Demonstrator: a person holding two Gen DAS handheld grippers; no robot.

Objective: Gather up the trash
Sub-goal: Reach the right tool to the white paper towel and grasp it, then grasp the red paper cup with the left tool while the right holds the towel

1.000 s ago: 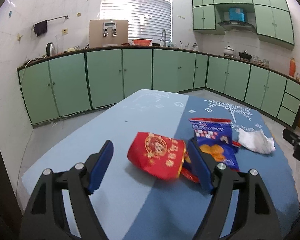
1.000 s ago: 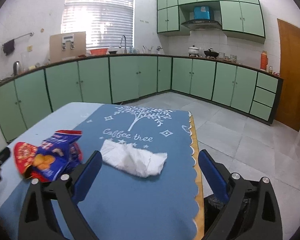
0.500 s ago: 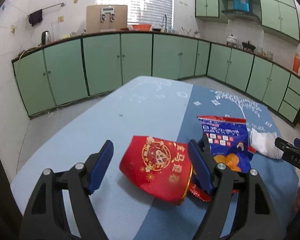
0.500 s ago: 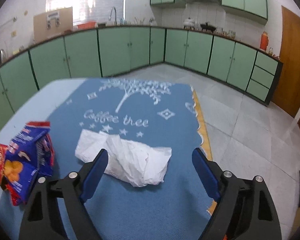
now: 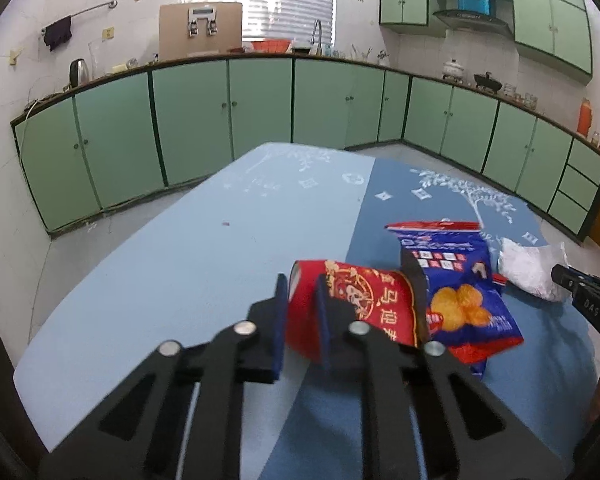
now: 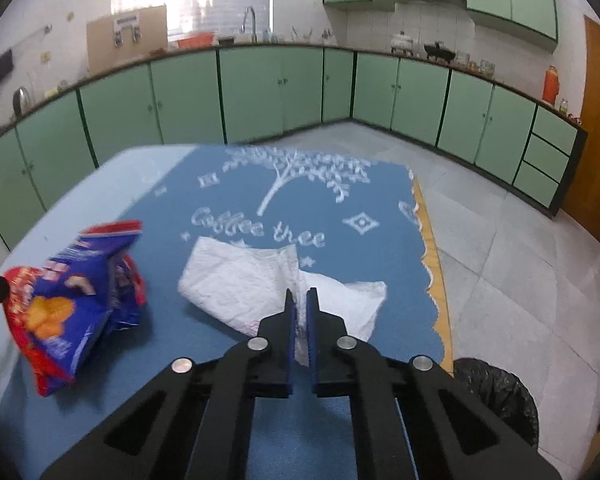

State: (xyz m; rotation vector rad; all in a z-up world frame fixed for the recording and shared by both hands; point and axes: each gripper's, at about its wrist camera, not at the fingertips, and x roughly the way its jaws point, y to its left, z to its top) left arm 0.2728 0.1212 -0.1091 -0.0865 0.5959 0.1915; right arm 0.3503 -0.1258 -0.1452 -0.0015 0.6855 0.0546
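Note:
My left gripper is shut on the left edge of a red snack wrapper that lies on the blue tablecloth. A blue chip bag lies just right of it and shows in the right wrist view too. My right gripper is shut on a crumpled white paper towel in the middle of the cloth; the towel also shows at the right of the left wrist view.
A bin with a black liner stands on the floor right of the table's edge. Green cabinets run along the walls. The right gripper's tip shows at the right in the left wrist view.
Both grippers have moved forward and down and closed: the left onto the red wrapper, the right onto the paper towel. Both were open half a second ago.

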